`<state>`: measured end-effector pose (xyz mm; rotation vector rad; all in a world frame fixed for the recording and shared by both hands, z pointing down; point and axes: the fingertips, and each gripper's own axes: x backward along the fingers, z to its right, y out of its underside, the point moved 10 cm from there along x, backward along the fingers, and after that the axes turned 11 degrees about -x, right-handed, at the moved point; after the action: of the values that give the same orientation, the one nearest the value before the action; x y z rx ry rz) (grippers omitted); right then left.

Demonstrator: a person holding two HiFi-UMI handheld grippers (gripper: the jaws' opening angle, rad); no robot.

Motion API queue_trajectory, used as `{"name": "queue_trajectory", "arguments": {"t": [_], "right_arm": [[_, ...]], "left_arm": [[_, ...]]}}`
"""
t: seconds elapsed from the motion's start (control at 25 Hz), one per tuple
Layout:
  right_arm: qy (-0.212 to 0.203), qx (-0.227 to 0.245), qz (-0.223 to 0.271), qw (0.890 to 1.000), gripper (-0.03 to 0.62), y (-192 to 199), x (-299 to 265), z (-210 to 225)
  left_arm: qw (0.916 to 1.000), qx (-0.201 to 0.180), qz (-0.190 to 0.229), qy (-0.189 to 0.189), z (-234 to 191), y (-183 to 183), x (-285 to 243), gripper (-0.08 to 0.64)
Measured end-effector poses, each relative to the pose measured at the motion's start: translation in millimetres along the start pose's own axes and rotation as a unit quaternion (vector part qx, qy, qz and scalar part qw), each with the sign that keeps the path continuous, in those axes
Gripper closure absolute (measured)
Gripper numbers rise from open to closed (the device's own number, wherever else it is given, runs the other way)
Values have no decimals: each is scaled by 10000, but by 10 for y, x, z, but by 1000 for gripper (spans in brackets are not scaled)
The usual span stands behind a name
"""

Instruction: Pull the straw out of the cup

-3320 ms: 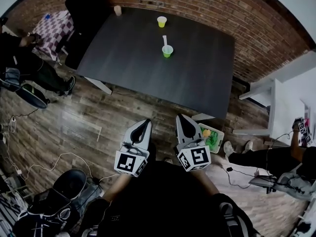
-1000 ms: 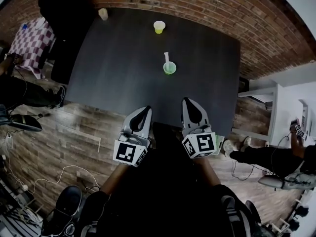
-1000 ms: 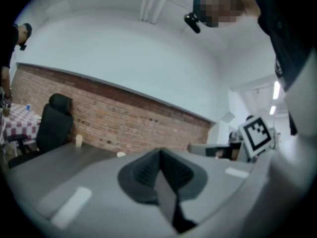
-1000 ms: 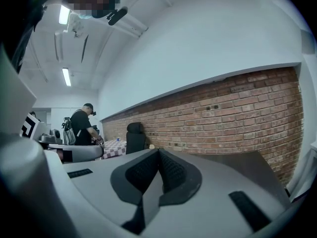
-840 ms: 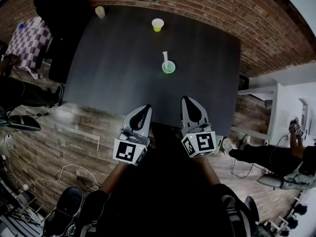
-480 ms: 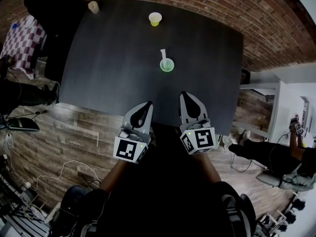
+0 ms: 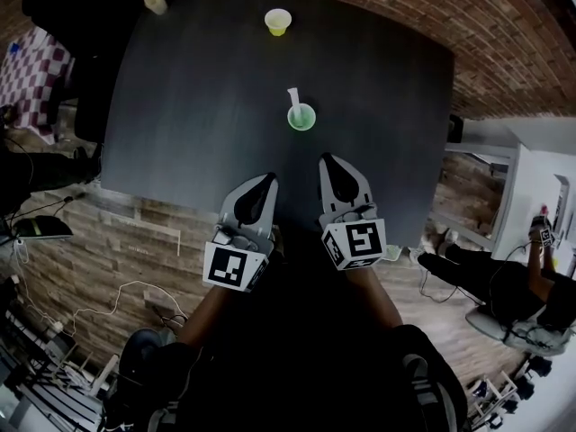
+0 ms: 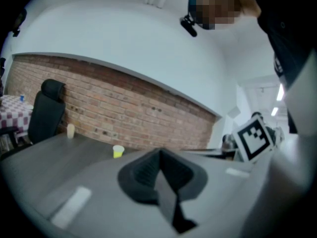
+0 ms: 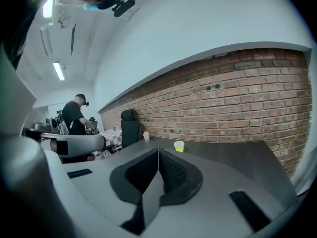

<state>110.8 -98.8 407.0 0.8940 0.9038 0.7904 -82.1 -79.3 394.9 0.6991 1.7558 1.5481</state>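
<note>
A green cup [image 7: 301,116] stands near the middle of the dark table [image 7: 189,106], with a white straw [image 7: 293,97] leaning out of it toward the far side. My left gripper [image 7: 268,180] and right gripper [image 7: 326,160] hover side by side over the table's near edge, short of the cup. Both are shut with nothing held. In the left gripper view the jaws [image 8: 158,155] meet in a closed line, as do those in the right gripper view [image 9: 158,152]. Neither gripper view shows the green cup.
A yellow cup [image 7: 278,21] [image 8: 118,151] [image 9: 179,146] stands farther back. A small beige cup [image 7: 155,2] sits at the far left corner by a black chair [image 9: 130,125]. A brick wall [image 7: 504,52] runs behind the table. A person [image 9: 77,115] stands at the far left.
Both grippers have come forward from over the wooden floor to over the table's near edge, closer to the green cup. They have stayed shut throughout.
</note>
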Motion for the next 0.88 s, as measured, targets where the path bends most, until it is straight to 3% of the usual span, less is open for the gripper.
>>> {"name": "queue_trajectory", "arguments": {"t": [0.88], "right_arm": [[-338,112,-945,9949,584,239,-977,589]], "left_arm": [[9962,369,-591,-523,-222,251,-784,555]]}}
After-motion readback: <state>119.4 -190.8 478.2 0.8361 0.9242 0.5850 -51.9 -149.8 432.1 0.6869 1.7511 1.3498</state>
